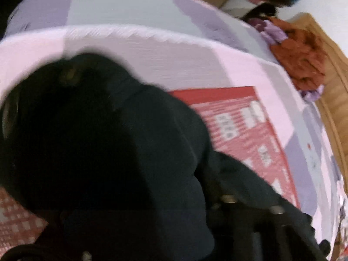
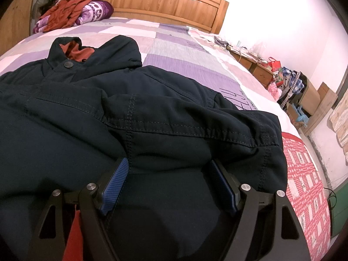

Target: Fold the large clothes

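A dark navy jacket (image 2: 130,117) with an orange lining lies spread on the bed, collar toward the headboard. My right gripper (image 2: 168,163) is open, its blue-padded fingers (image 2: 114,182) set wide apart on either side of a raised fold of the jacket near its right edge. In the blurred left wrist view a dark bunch of the jacket (image 1: 97,148) fills the lower left and hangs in front of the camera. It covers my left gripper, whose fingertips are hidden; only black frame parts (image 1: 250,213) show at the bottom.
The bed has a purple, pink and grey patchwork cover (image 2: 174,50) and a wooden headboard (image 2: 152,0). An orange garment and a purple blanket (image 2: 74,13) lie by the headboard. A red patterned cloth (image 2: 304,184) lies at the bed's right edge. Cluttered nightstands (image 2: 261,65) stand beyond.
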